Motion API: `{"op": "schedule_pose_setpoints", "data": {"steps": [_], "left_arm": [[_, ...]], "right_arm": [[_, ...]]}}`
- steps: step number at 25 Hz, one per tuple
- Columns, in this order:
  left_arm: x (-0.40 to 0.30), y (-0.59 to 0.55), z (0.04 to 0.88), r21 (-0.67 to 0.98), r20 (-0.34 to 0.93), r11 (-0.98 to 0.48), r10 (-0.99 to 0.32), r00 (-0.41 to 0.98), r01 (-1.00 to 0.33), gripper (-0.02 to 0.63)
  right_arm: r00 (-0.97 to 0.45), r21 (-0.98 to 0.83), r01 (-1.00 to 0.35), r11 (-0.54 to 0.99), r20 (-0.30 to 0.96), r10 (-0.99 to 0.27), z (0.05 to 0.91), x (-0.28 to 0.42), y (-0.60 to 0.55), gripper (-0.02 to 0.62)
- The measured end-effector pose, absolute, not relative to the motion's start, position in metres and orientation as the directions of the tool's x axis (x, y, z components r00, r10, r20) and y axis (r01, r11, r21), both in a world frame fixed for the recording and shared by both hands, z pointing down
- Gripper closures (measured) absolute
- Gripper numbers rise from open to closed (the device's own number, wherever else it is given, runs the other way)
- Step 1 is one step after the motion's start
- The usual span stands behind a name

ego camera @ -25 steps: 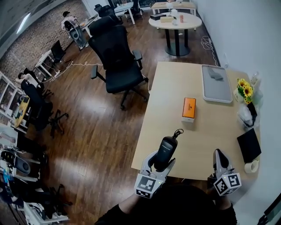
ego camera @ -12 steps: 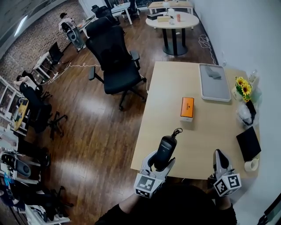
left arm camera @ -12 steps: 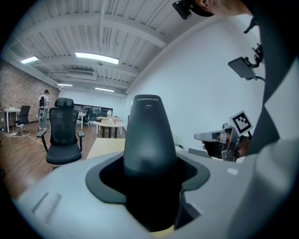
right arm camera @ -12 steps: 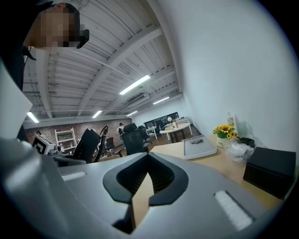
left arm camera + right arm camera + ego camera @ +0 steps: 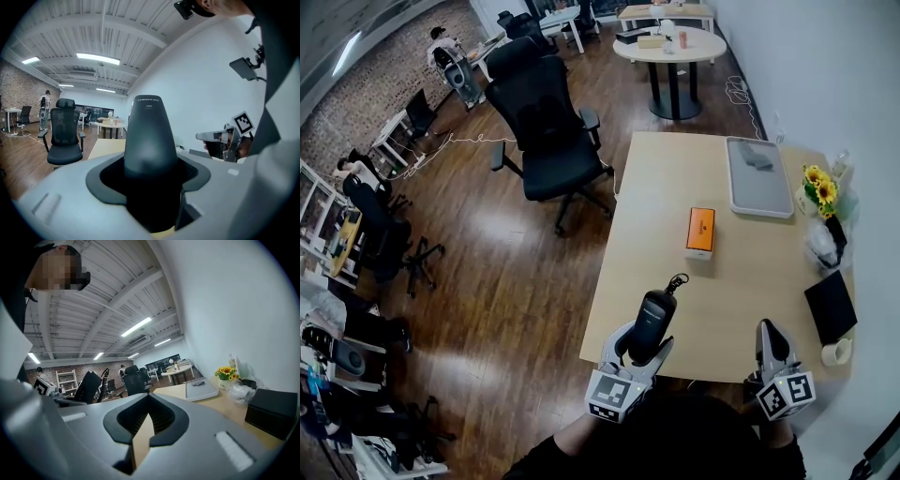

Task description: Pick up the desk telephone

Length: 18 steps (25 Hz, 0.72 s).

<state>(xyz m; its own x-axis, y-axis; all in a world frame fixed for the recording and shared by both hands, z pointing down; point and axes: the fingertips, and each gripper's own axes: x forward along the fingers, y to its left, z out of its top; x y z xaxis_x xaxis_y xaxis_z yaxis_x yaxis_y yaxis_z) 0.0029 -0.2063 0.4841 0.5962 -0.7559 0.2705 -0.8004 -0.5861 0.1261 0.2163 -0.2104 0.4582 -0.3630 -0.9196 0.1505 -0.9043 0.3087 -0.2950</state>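
Clearly the risky part is the hold itself. Starting at the left, an office chair stands on the wood floor, well apart from the table. Next comes my left gripper, and its claw is clamped on the telephone handset. In the left gripper view the jaws grip the black body low down, and most of the handset juts forward past the pads. It sits over the near left corner of the table and, as far as I can judge, clear of the top.

That shape worries me — the shell is smooth and tapers, so a jerk or a loosened squeeze could let it slide out. From this corner it could miss the desk and hit the floor. A small cord loop shows at its far end; I see no base unit, so I can't tell whether anything would tug it back.

The orange box lies well beyond. My right gripper hovers at the near edge with its jaws together on nothing — no help if the handset drops.
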Motion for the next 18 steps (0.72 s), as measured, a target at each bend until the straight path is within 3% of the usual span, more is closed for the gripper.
{"op": "schedule_pose_setpoints", "data": {"steps": [18], "left_arm": [[0.005,-0.200,0.486,0.122,0.275,-0.596,-0.748,0.604,-0.793,0.334]], "right_arm": [[-0.348,-0.287,-0.912,0.293,0.167,-0.922,0.464,0.219,-0.197,0.595]]}}
